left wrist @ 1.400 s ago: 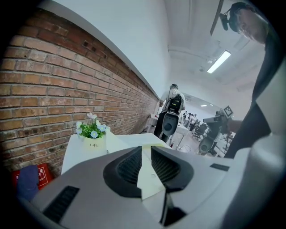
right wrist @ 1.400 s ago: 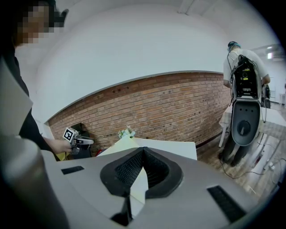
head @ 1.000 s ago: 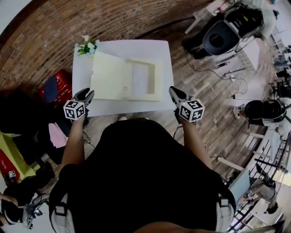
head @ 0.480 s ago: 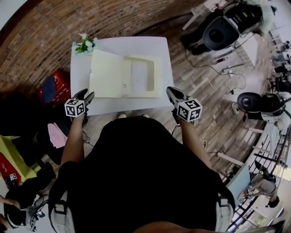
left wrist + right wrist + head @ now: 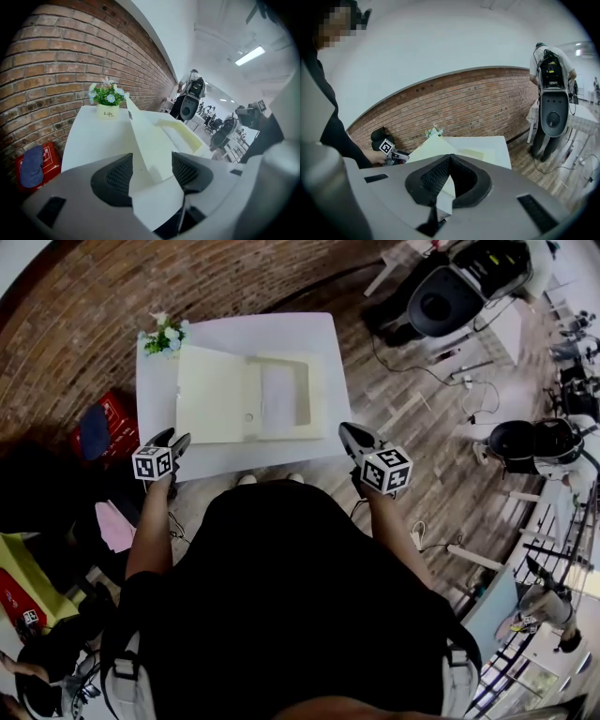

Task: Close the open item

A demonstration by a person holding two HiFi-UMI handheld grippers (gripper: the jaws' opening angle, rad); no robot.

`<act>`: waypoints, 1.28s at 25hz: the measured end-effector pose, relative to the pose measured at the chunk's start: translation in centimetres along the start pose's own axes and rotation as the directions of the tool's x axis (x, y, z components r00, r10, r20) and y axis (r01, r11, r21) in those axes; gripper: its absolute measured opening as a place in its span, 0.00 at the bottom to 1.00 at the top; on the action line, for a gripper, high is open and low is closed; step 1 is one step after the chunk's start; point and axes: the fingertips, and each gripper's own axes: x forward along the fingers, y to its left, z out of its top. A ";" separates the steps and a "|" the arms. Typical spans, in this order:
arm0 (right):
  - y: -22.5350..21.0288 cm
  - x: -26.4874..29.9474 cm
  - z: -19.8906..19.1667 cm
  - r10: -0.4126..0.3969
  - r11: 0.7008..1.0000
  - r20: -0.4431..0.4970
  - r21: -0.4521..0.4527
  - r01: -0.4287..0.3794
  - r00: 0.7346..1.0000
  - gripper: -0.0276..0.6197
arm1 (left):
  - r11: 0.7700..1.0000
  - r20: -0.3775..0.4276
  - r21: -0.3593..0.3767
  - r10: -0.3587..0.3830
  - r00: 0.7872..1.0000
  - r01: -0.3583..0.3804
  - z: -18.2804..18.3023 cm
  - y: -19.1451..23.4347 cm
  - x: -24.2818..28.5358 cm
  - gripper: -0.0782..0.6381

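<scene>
One cream box (image 5: 246, 396) is seen lying open at the middle of the white worktop (image 5: 321, 345), long axis left to right in the head view, parallel to the near edge. Its lid (image 5: 210, 396) is swung out to the left and its tray (image 5: 281, 395) sits on the right, cavity facing up. In both gripper views the lid is seen raised at a slant, not flat on the worktop. One flower pot (image 5: 164, 337) is placed at the far left corner, just beside the lid's far corner; contact can't be told. Two claws are counted, both held at the near edge and short of the box. The left claw (image 5: 178, 439) is off the near left corner with its jaws released and wide, just been opening; nothing is gripped, and only the lid is seen beyond the gap. The right claw (image 5: 345, 432) is off the near right corner, clenched tip to tip with nothing held. One red crate (image 5: 117, 418) is seen on the floor left of the worktop, and a brick wall (image 5: 47, 56) behind it.
</scene>
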 end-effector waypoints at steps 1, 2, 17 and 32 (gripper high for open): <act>0.0 -0.1 -0.2 -0.003 1.000 -0.001 0.003 0.003 1.000 0.07 | 1.000 -0.009 -0.005 0.000 1.000 0.000 -0.3 0.2 0.2 0.47; -0.1 -0.2 -0.4 -0.005 1.000 -0.003 0.007 0.005 1.000 0.07 | 1.000 -0.016 -0.009 -0.004 1.000 0.004 -0.5 0.3 0.3 0.47; -0.7 -1.1 -1.6 -0.017 0.999 -0.014 0.028 0.018 1.000 0.07 | 0.998 -0.035 0.032 -0.052 0.998 0.053 -0.2 -2.2 1.7 0.39; -1.5 -1.8 -2.2 -0.020 0.999 -0.015 0.038 0.021 1.000 0.07 | 0.997 -0.050 0.054 -0.059 0.997 0.062 0.5 -3.7 2.4 0.27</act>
